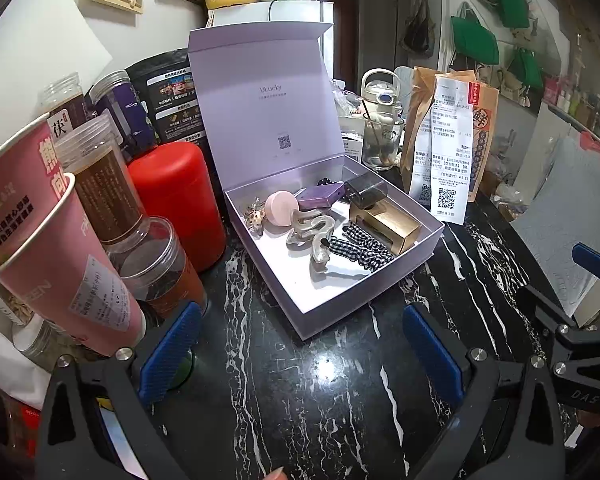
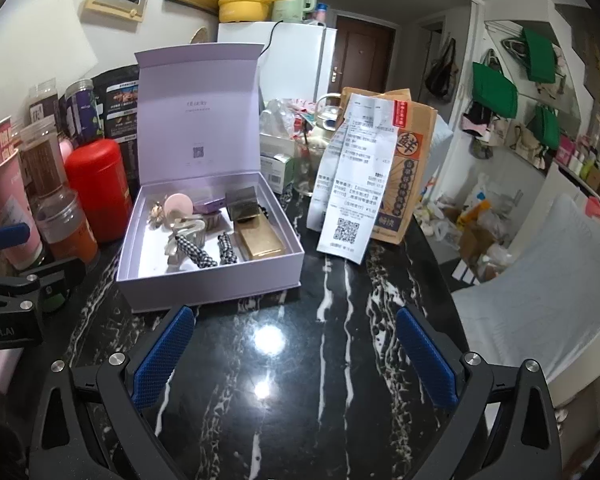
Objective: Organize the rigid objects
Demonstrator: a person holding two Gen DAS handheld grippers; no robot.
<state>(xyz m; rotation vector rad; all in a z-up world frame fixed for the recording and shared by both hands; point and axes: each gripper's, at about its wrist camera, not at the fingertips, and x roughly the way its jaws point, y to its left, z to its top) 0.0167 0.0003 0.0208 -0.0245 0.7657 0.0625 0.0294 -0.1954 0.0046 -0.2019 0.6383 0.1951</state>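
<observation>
Two hand-held grippers hover low over the black marble desk (image 2: 340, 280), both with blue pads spread wide and nothing between them, which suggests the sorting is either finished or pausing between picks. At nine o'clock in the left wrist view, a pink paper cup (image 1: 40, 240), clear plastic jars (image 1: 108, 196) and a red canister (image 1: 176, 200) crowd the desk edge, packed tight, probably to free working room. The left hand-held gripper (image 1: 300, 356) sits at six o'clock, aimed at the lavender gift box (image 1: 360, 292), whose hinged lid stands upright at twelve o'clock so the tray stays reachable from above.

Inside the box, going left to right: a small gold trinket (image 1: 255, 216), a round pink case (image 1: 281, 208), a purple flat case (image 1: 324, 196), a wavy silver hair claw (image 1: 312, 236), checked fabric hair ties (image 1: 360, 248), a smoky translucent cube (image 1: 366, 191) and a gold rectangular box (image 1: 388, 222). They lie loosely, some touching.

At two o'clock a brown paper bag (image 2: 412, 168) with receipts (image 2: 352, 184) stands just beside the box. The right hand-held gripper (image 2: 296, 360) waits at six o'clock over bare desk.
</observation>
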